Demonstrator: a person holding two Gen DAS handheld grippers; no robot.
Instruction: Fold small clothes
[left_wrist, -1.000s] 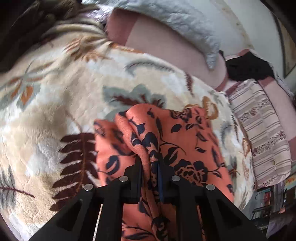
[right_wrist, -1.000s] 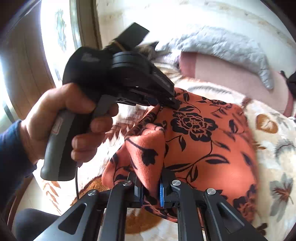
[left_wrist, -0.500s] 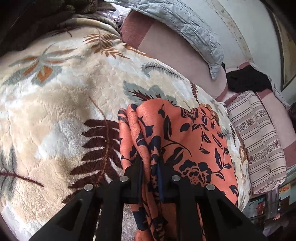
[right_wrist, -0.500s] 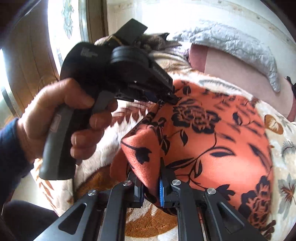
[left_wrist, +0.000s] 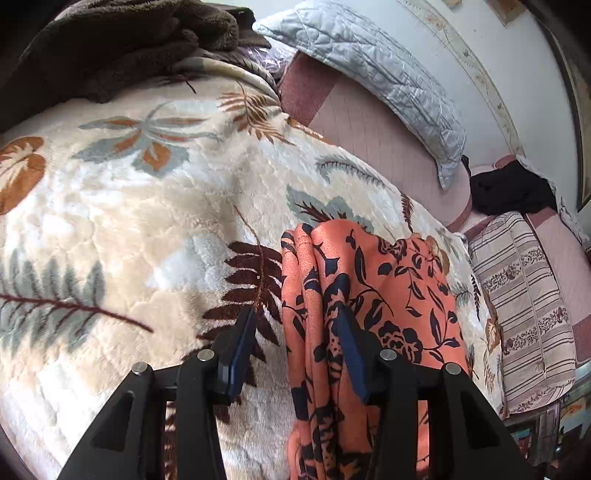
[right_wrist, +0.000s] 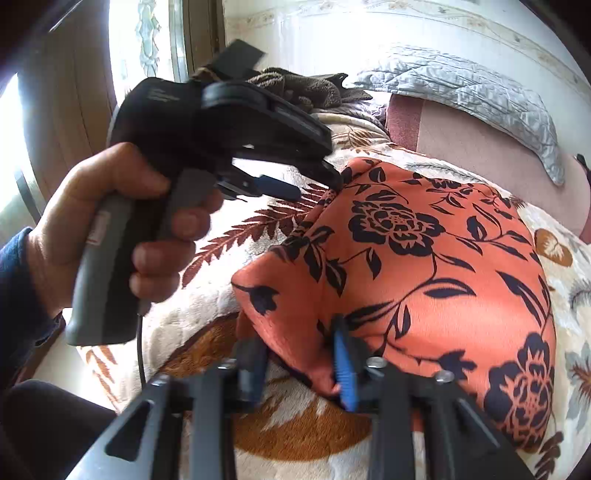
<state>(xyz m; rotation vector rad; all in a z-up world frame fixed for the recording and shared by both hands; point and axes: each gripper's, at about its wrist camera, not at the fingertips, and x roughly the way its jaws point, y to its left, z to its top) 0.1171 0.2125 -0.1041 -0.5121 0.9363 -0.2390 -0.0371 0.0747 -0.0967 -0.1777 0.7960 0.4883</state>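
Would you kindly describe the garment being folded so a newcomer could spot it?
Find the cream fleece blanket with leaf prints covering the bed. On it lies the orange cloth, the only piece with black roses and vines.

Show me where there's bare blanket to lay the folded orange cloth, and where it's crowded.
Widest free patch: the leaf-print blanket left of the orange cloth, bordered above by the dark brown throw. A narrower strip lies between the cloth and the striped cushion. It is crowded around the cloth's near edge, where both grippers' opening fingers straddle it.
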